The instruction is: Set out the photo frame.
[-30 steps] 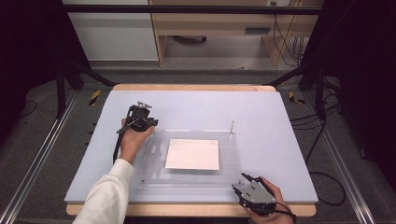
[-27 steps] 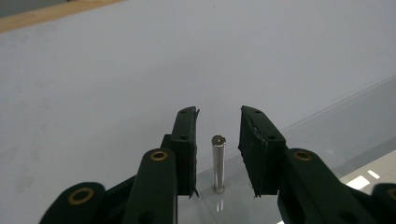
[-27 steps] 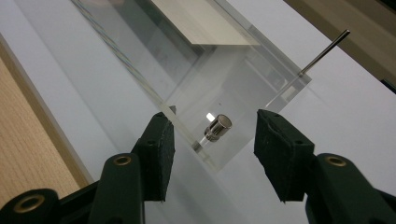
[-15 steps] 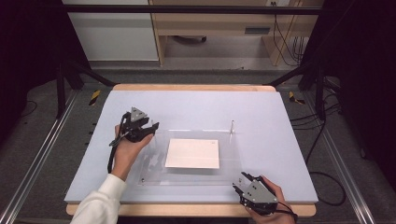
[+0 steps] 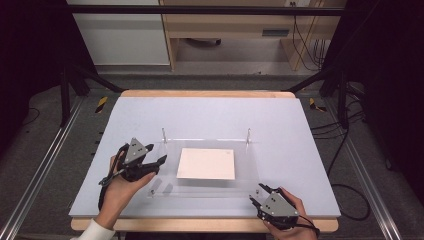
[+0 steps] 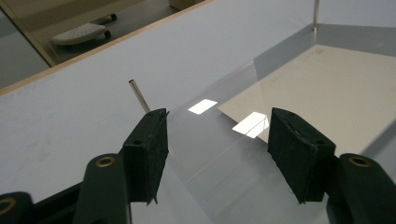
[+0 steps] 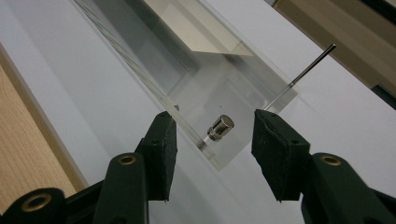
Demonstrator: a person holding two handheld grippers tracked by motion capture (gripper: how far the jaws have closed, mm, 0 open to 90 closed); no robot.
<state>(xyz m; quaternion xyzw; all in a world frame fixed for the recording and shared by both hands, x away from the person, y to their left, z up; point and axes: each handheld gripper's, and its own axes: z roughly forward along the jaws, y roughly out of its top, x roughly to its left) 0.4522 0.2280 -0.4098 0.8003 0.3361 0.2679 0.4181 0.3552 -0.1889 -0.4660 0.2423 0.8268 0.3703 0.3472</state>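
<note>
Clear plastic sheet [image 5: 210, 167] is lying flat mid-surface [image 5: 210, 115] over a white paper [image 5: 206, 163], thin metal pins [image 5: 248, 135] standing at its far corners. Left claw [image 5: 161, 161] is hovering just beside the sheet's left edge, its jaws having just been opening, nothing between them. Right claw [image 5: 257, 194] is sitting at the sheet's near right corner, jaws apart around a small metal peg [image 7: 220, 127], not touching it.

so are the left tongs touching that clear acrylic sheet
Apart. The left gripper view shows the left tongs open, the clear acrylic sheet lying beyond and below the pads, nothing pinched.
</note>
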